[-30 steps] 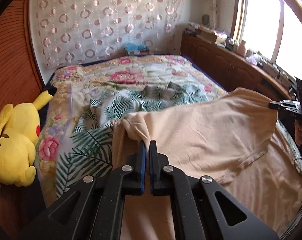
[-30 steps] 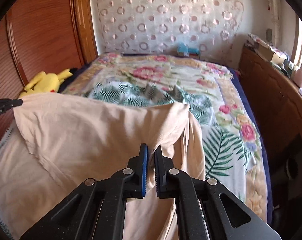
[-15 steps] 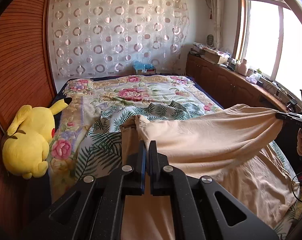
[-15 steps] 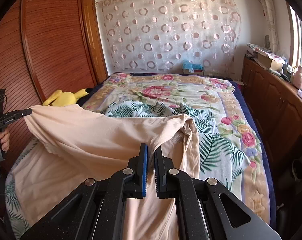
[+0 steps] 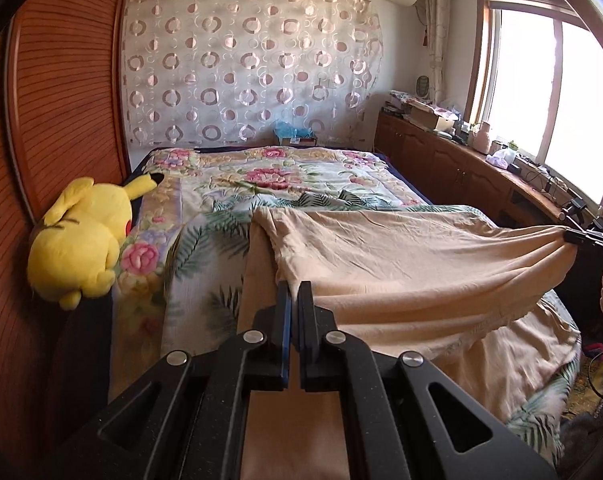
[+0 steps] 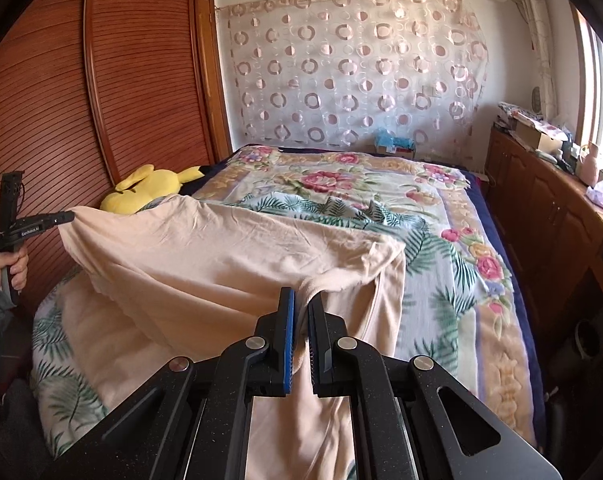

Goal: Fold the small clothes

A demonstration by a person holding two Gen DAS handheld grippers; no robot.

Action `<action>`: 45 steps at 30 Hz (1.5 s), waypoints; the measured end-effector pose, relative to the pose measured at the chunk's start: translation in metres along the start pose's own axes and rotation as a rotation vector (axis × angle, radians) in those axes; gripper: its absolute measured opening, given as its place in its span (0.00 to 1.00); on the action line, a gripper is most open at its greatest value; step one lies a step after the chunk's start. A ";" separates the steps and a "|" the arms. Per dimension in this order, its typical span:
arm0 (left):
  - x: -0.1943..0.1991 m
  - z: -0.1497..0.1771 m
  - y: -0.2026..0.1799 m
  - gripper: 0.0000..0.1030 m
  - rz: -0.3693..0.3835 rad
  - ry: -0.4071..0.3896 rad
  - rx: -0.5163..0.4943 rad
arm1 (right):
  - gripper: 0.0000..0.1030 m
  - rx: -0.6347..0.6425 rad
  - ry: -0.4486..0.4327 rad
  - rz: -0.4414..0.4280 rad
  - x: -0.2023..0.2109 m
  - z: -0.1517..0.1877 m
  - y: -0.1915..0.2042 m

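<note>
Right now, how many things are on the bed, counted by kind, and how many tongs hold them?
Peach garment: 1
Yellow plush toy: 1
Floral quilt: 1
Tongs shut on the garment: 2, left tongs and right tongs
Total: 5

Bare floral bedspread (image 5: pixel 285 176) lies open ahead; yellow plush toy (image 5: pixel 81 240) and wardrobe (image 6: pixel 101 100) crowd its left.

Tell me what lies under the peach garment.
Under the peach garment lies the palm-leaf sheet on the floral bedspread. Whatever else sits beneath its middle is covered.
</note>
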State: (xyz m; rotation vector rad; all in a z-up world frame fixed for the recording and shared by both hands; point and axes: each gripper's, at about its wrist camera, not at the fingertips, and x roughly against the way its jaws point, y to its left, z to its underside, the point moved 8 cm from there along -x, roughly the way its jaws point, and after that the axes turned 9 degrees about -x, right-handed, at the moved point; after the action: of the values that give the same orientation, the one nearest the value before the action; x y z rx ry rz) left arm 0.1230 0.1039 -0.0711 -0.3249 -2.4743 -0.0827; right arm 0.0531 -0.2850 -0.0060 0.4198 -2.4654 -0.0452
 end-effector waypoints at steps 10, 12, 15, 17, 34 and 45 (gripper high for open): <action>-0.001 0.051 -0.006 0.03 -0.043 0.101 -0.003 | 0.06 -0.002 0.080 0.041 0.004 0.048 0.001; -0.010 0.062 -0.005 0.05 -0.040 0.134 0.005 | 0.06 0.005 0.123 0.053 -0.012 0.058 -0.001; -0.015 0.068 -0.004 0.16 -0.048 0.151 0.018 | 0.08 0.010 0.160 0.077 -0.028 0.062 -0.004; -0.015 0.069 -0.002 0.28 -0.054 0.151 0.021 | 0.17 0.028 0.163 0.099 -0.032 0.058 -0.004; -0.037 0.057 -0.029 0.47 -0.020 0.148 0.005 | 0.45 0.004 0.059 0.058 -0.071 0.045 0.034; -0.044 0.080 -0.066 0.49 0.064 0.195 0.006 | 0.45 -0.009 0.162 -0.017 -0.113 0.070 0.045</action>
State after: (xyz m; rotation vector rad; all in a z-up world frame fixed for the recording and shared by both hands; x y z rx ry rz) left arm 0.0935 0.0418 -0.1598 -0.3750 -2.2686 -0.0770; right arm 0.0838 -0.2125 -0.1220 0.4235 -2.3022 -0.0281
